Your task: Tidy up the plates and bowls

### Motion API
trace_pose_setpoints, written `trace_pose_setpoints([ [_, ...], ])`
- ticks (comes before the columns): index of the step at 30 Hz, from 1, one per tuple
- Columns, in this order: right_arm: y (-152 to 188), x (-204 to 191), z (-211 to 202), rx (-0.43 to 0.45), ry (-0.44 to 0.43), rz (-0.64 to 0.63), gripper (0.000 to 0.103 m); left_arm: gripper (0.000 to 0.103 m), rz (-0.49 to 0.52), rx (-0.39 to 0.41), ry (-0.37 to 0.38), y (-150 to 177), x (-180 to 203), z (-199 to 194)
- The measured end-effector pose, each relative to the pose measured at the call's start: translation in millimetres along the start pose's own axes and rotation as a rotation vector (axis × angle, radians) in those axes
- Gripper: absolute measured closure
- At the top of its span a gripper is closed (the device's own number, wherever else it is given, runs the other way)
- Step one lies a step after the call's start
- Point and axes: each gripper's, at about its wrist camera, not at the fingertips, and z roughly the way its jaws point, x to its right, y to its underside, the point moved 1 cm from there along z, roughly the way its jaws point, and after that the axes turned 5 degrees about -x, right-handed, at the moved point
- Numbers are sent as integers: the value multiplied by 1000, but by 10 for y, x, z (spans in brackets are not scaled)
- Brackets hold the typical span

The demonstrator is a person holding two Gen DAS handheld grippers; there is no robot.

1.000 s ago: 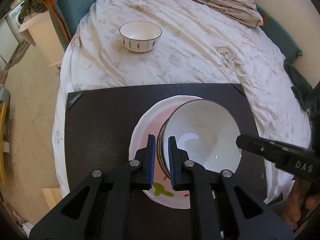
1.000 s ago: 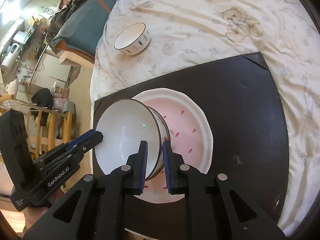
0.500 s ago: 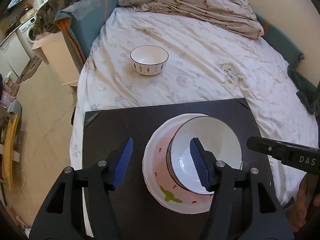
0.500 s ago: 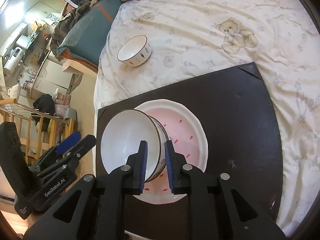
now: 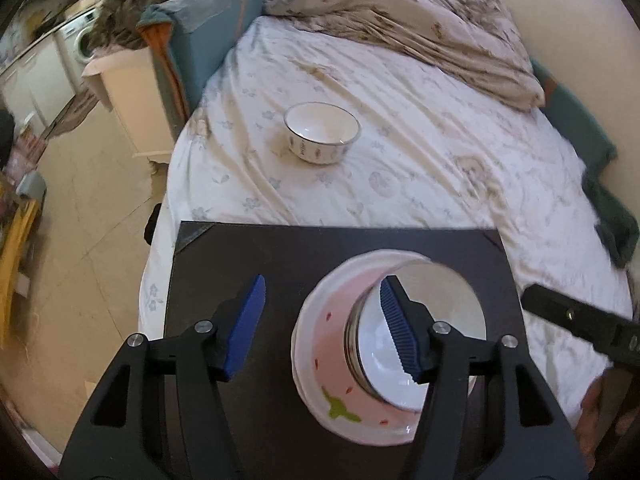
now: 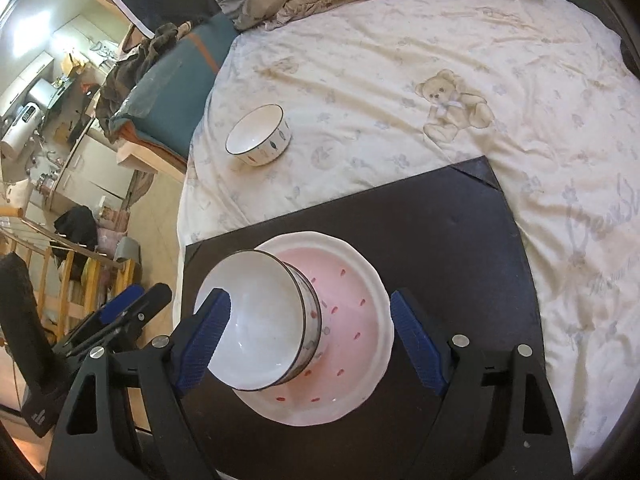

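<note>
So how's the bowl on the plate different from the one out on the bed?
The near bowl sits on the pink plate on the black board; the far bowl sits alone on the bedsheet. The near one looks wider. Both are white with dark rims, upright and empty.

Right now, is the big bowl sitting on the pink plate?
Touching. In the right wrist view the big bowl's foot rests on the pink plate's middle, with no gap. Both grippers are open around it.
</note>
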Motion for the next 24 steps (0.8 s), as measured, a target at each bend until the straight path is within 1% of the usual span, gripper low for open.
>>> trace_pose_setpoints([
  [3, -71, -10, 5, -8, -5, -5, 18, 47, -16, 1, 2, -104, -7, 51],
  [6, -188, 3, -22, 3, 3, 4, 18, 46, -2, -10, -21, -246, -8, 133],
  [9, -291, 35, -23, 0, -6, 20, 18, 46, -5, -55, -33, -397, -56, 261],
  [15, -610, 42, 108, -15, 5, 55, 18, 46, -127, -132, -36, -755, -323, 514],
  [19, -882, 1, 241, -35, 1, 65, 18, 46, -203, -95, -54, -983, -512, 616],
  [24, -1242, -103, 461, -62, 5, 67, 18, 45, -216, -90, -88, -1274, -607, 816],
])
